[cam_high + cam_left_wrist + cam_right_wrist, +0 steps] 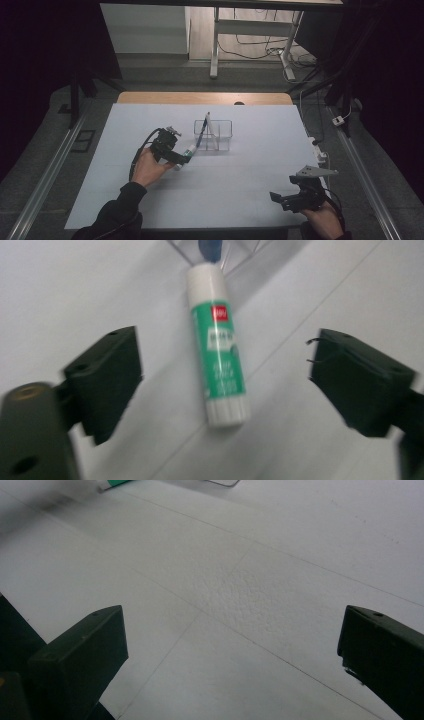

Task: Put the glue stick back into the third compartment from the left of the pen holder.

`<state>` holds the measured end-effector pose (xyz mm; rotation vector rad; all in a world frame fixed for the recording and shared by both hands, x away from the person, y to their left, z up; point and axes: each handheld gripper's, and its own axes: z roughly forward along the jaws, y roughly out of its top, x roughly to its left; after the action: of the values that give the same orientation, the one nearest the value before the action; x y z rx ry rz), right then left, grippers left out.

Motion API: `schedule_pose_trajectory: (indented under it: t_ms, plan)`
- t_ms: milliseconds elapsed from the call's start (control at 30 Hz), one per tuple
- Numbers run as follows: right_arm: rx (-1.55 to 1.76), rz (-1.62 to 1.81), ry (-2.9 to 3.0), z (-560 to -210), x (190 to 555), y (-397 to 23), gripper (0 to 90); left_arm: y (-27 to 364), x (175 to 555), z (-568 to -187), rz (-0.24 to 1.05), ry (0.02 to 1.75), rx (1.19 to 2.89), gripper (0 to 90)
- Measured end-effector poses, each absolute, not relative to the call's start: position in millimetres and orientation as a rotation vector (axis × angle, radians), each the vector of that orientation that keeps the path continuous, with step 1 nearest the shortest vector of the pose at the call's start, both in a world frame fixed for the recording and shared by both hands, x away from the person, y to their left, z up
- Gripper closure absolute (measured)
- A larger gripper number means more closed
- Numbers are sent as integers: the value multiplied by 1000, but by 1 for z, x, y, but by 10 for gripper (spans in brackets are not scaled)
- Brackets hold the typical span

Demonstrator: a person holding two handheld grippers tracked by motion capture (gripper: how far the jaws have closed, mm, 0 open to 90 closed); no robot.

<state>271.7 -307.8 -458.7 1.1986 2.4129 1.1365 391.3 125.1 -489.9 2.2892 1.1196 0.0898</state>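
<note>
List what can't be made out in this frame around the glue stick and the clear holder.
- Glue stick: small label print blurred in the left gripper view.
- Clear holder: cut off by the top edge in both gripper views.
- Pens in it: too small in the high view to identify.

Table seen from above the person's side, facing forward and down, left gripper view set close over a glue stick by the clear holder, right gripper view low over bare tabletop, glue stick shared with the high view
</note>
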Motion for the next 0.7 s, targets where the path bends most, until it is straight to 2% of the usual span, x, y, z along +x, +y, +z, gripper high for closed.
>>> schedule_pose_trajectory:
  t_ms: [100,367,567,700]
  plan:
    - [1196,1139,2414,-459,272,-308,0,118,400,-494,101,1123,2310,0]
    - [1194,1140,2417,-459,272,-308,0,102,416,-506,120,1130,2346,10]
    - [1193,1140,2418,-459,272,-308,0,94,420,-512,156,1114,2405,130]
    - [1193,1140,2419,-459,272,-308,0,94,421,-513,154,1111,2416,320]
